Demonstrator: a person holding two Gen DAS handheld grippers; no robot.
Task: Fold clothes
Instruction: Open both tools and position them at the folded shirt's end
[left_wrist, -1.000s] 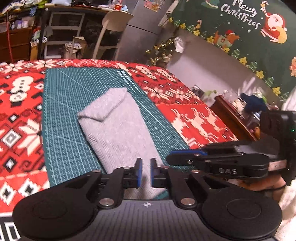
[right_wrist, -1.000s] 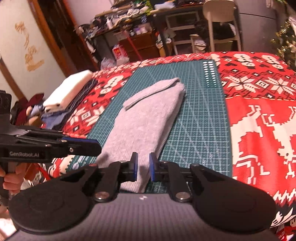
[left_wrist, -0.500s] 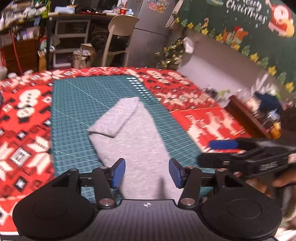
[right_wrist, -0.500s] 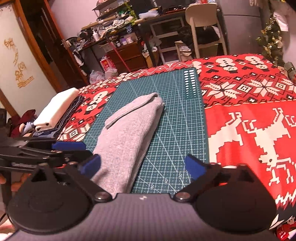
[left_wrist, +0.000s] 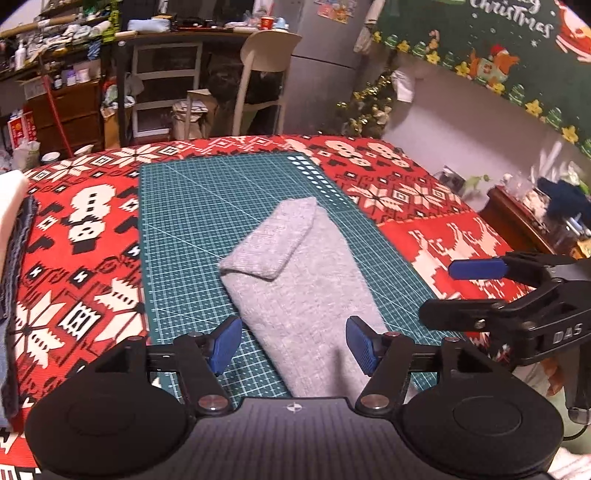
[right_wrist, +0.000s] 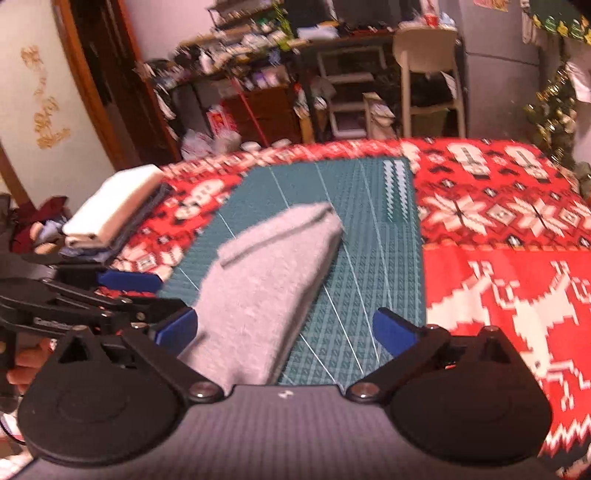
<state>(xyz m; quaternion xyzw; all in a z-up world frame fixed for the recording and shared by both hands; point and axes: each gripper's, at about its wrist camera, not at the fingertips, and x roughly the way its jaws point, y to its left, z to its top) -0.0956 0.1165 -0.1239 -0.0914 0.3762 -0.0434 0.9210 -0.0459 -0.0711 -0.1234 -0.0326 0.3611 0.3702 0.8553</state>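
A grey knit garment (left_wrist: 295, 280) lies folded into a long narrow strip on the green cutting mat (left_wrist: 192, 229), its far end turned back in a flap. My left gripper (left_wrist: 293, 345) hangs open just above the strip's near end, blue pads either side of it and nothing between them. In the right wrist view the same grey garment (right_wrist: 266, 284) runs from the mat (right_wrist: 373, 229) towards the camera. My right gripper (right_wrist: 286, 328) is open wide and empty over that near end. Each gripper shows in the other's view: right gripper (left_wrist: 480, 273), left gripper (right_wrist: 125, 282).
A red Christmas-patterned cloth (left_wrist: 85, 229) covers the table under the mat. A stack of folded clothes (right_wrist: 110, 210) with a white piece on top sits at the table's left edge. A white chair (left_wrist: 266, 70) and cluttered shelves stand beyond the far edge.
Both grippers were shut on the garment's near end one second ago. They have opened, let go and drawn back and up, and the grey strip lies flat on the mat.
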